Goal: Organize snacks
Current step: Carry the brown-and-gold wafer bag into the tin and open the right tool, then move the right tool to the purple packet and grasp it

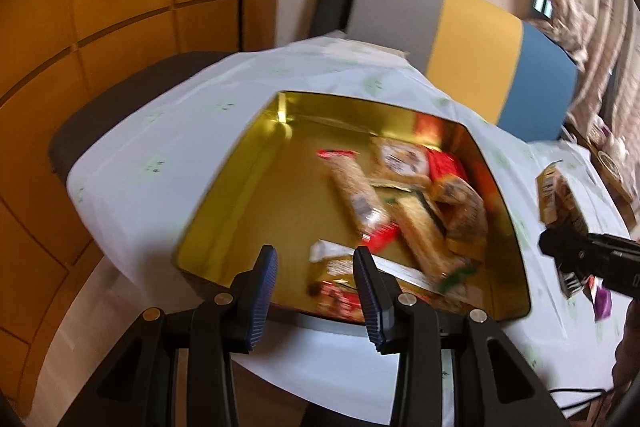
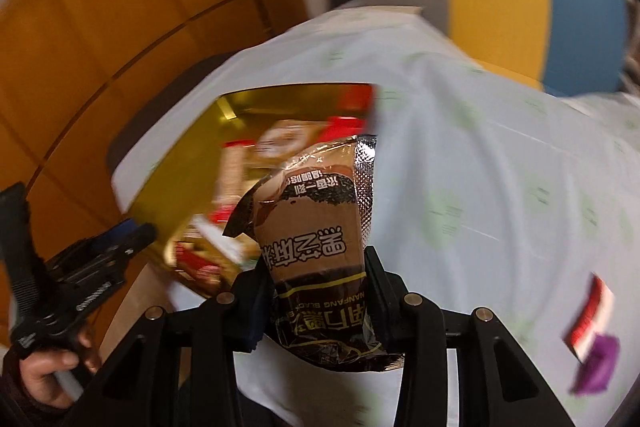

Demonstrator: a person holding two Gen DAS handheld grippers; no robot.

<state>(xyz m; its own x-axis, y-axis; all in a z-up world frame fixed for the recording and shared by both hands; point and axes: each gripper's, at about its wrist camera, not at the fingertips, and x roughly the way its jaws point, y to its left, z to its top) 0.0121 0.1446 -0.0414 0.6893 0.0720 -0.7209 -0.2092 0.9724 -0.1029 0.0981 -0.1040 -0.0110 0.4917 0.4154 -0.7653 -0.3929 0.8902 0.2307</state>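
A gold tin box (image 1: 240, 187) sits on a white-clothed table and holds several snack packets (image 1: 400, 195). My left gripper (image 1: 316, 267) is open and empty, hovering over the tin's near edge. My right gripper (image 2: 320, 267) is shut on a brown and black snack packet (image 2: 316, 227), held above the cloth just right of the tin (image 2: 192, 163). In the left wrist view the right gripper (image 1: 560, 247) shows at the right with that packet (image 1: 558, 199). The left gripper (image 2: 120, 239) shows at the left of the right wrist view.
A red-white packet (image 2: 592, 311) and a purple packet (image 2: 598, 363) lie on the cloth (image 2: 480, 167) at the right. A grey, yellow and blue chair back (image 1: 460, 39) stands behind the table. Orange wood panels (image 1: 100, 7) fill the left.
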